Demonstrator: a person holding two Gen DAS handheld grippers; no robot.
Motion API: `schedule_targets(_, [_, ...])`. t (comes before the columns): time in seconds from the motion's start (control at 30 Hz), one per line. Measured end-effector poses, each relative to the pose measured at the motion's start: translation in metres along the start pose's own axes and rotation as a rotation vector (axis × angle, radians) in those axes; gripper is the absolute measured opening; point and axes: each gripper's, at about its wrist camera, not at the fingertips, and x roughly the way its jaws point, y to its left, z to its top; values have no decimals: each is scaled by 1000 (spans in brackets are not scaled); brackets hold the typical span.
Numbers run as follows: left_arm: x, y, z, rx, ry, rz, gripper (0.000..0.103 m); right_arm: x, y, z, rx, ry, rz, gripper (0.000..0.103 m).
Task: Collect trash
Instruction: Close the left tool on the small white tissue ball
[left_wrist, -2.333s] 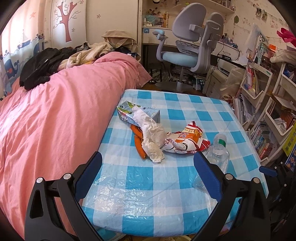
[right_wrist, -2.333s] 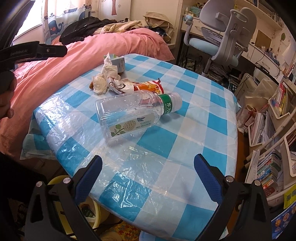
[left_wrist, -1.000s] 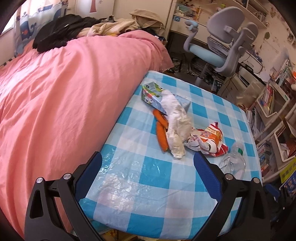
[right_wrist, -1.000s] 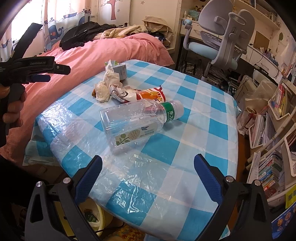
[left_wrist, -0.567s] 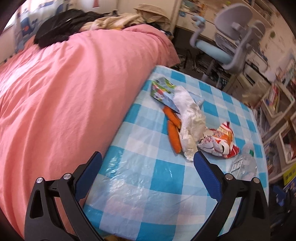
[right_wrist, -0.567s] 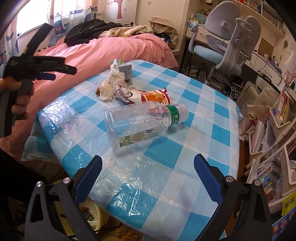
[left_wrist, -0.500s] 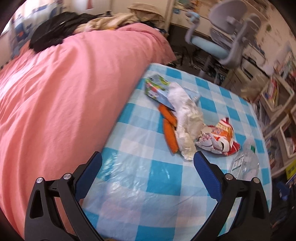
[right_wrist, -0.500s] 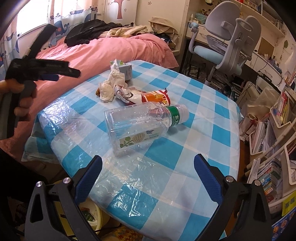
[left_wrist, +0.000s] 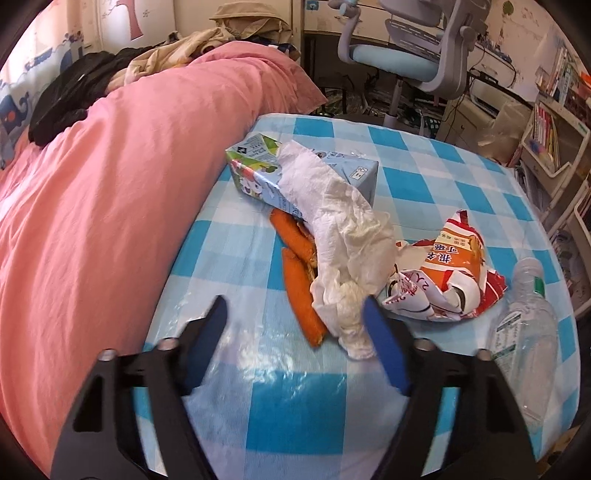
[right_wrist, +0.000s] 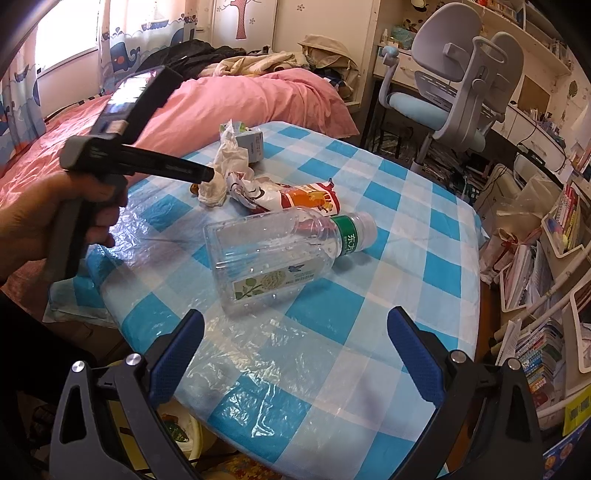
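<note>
A trash pile lies on the blue-checked table (left_wrist: 295, 424): a crumpled white tissue (left_wrist: 343, 236) over a light-blue drink carton (left_wrist: 258, 177), two orange pieces (left_wrist: 299, 291), a torn snack bag (left_wrist: 443, 273) and a clear plastic bottle (left_wrist: 524, 328) on its side. My left gripper (left_wrist: 293, 310) hovers low over the pile with its jaws closing. The tissue's lower end and an orange piece sit between the fingers, and only the right finger is at the tissue. My right gripper (right_wrist: 295, 319) stands open just short of the bottle (right_wrist: 273, 258), holding nothing. A hand (right_wrist: 37, 221) holds the left gripper (right_wrist: 207, 173).
A bed with a pink duvet (left_wrist: 92, 184) runs along the table's left side. A grey-blue office chair (left_wrist: 406, 55) stands beyond the table, and bookshelves (left_wrist: 554, 129) are at the right. A yellow bin (right_wrist: 177, 432) sits below the table's near edge.
My left gripper has come down and closer to the tissue and orange pieces, and its fingers have drawn nearer together. The right gripper and the bottle stay where they were.
</note>
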Motion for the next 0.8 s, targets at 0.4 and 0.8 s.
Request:
schedule_targets(0.4, [-15, -8, -15, 43, 52, -216, 2, -4, -2, 0, 12, -15, 0, 95])
schedule_targets(0.8, [-42, 36, -50, -9, 175, -259, 29, -9, 7, -1, 6, -14, -13, 95])
